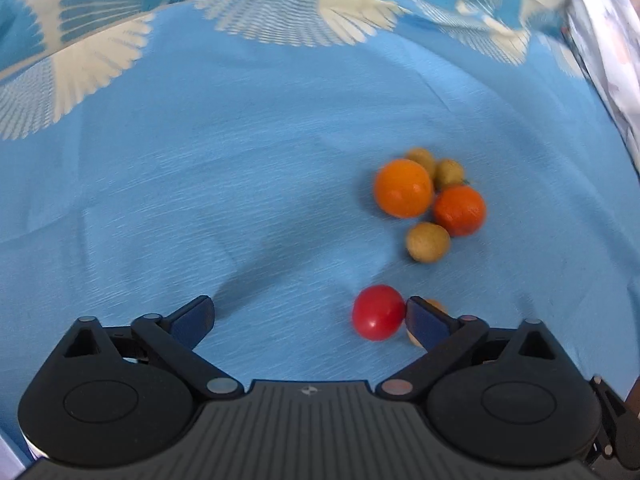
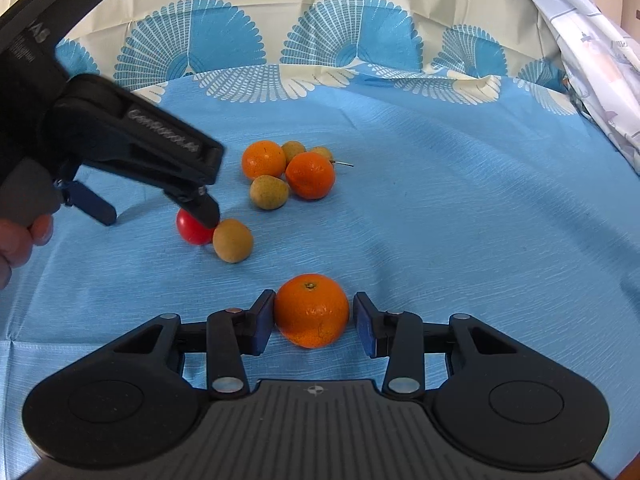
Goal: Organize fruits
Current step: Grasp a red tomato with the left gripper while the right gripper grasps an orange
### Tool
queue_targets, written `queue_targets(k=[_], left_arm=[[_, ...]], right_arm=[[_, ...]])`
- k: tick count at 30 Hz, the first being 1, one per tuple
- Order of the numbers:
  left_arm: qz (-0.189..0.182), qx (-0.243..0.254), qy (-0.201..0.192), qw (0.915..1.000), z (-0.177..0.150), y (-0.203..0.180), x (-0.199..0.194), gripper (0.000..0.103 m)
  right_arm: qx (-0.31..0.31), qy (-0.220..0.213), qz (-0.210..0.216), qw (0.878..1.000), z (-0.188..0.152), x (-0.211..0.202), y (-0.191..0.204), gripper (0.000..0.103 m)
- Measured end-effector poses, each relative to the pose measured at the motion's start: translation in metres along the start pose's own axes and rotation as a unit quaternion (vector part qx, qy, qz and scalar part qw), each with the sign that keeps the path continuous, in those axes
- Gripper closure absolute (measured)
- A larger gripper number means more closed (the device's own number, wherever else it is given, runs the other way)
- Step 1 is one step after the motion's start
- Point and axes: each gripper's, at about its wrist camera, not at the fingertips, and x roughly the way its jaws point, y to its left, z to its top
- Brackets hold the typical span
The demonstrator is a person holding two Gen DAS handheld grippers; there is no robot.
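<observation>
My left gripper (image 1: 310, 316) is open wide; a red tomato (image 1: 378, 312) sits just inside its right finger, with a tan fruit (image 1: 434, 306) mostly hidden behind that finger. In the right wrist view the left gripper (image 2: 160, 216) hangs over the tomato (image 2: 192, 230) and the tan fruit (image 2: 233, 241). My right gripper (image 2: 313, 320) is open around an orange (image 2: 312, 310) on the cloth; the left pad is next to it, the right pad stands apart. A cluster of two oranges (image 2: 264, 159) (image 2: 310, 175) and small tan fruits (image 2: 269, 192) lies farther back.
A blue cloth (image 2: 440, 220) with a white fan-pattern border (image 2: 320, 52) covers the surface. A pale patterned fabric (image 2: 592, 60) hangs at the right edge. The same cluster (image 1: 404, 194) shows in the left wrist view, ahead and right.
</observation>
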Motion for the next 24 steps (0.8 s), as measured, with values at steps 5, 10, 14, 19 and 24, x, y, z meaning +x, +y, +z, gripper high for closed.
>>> queue_targets(k=[5, 10, 14, 19, 24], left_arm=[[0.018, 0.074, -0.018, 0.9969, -0.008, -0.024, -0.005, 0.055], [0.016, 0.059, -0.02, 0.9979, -0.007, -0.021, -0.015, 0.074], [0.047, 0.046, -0.05, 0.9966, -0.018, -0.017, -0.051, 0.074], [0.064, 0.019, -0.097, 0.9931, -0.058, -0.006, -0.141, 0.074], [0.088, -0.016, -0.113, 0.9896, -0.127, 0.01, -0.224, 0.074]], right_arm=[[-0.01, -0.005, -0.004, 1.0, -0.002, -0.001, 0.004, 0.058], [-0.012, -0.009, 0.0, 1.0, -0.001, -0.002, 0.004, 0.065], [-0.001, -0.056, -0.008, 0.998, 0.003, -0.011, 0.0, 0.065], [-0.013, -0.085, -0.012, 0.996, 0.01, -0.031, 0.0, 0.065], [-0.025, -0.087, 0.03, 0.995, 0.019, -0.096, 0.009, 0.065]])
